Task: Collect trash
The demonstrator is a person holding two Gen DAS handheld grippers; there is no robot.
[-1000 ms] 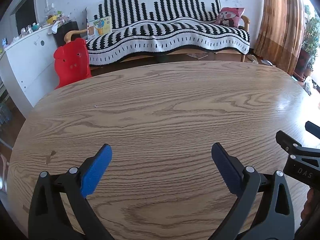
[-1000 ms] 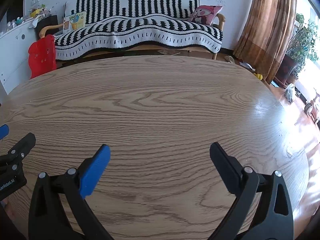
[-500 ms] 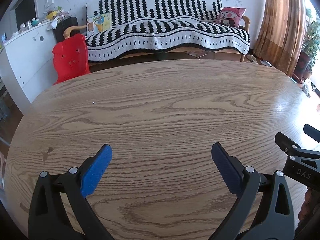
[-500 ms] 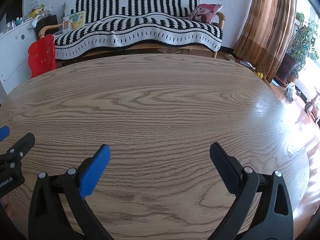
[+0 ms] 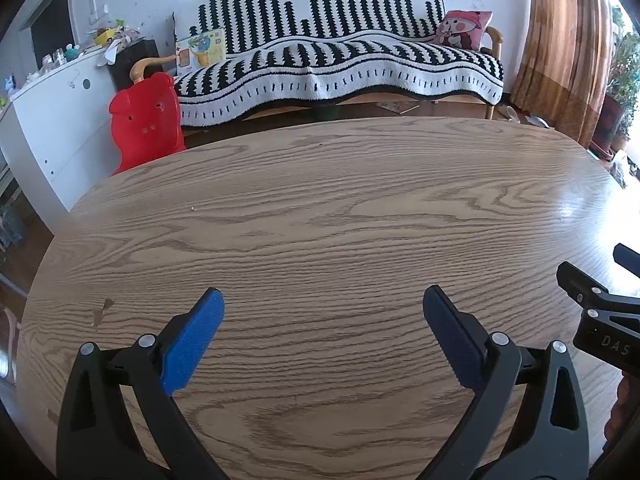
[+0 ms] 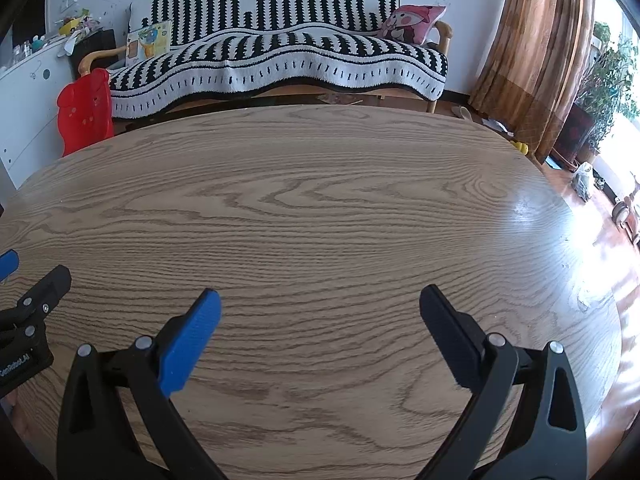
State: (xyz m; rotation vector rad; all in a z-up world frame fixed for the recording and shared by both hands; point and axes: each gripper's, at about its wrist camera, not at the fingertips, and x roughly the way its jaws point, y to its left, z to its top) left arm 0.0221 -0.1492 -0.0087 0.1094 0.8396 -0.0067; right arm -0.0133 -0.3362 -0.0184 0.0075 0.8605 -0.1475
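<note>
A: Oak-grain laminate, oval table (image 5: 320,208), matte with a glossy glare patch on its right side. No trash on it that I can see in either wrist view. Only a tiny pale speck (image 5: 194,209) and a small dark blemish (image 5: 105,306) on the left part.

B: Bin or bag?

A: None in frame. Can't tell whether collection is finished or hasn't started. Judging by the bare top, either it's cleared or the trash sits out of view.

B: Grippers?

A: left gripper (image 5: 323,334) spread wide, nothing between the ribbed blue pads, hanging low over the near edge. right gripper (image 6: 320,334) same: jaws wide apart, empty. They sit side by side, each at the edge of the other's view.

B: Background?

A: Left to right: white cabinet (image 5: 56,120), red moulded plastic chair (image 5: 146,120), sofa under a black-and-white knit throw (image 5: 340,60), pink cushion (image 5: 464,28), brown curtain (image 5: 568,48).
</note>
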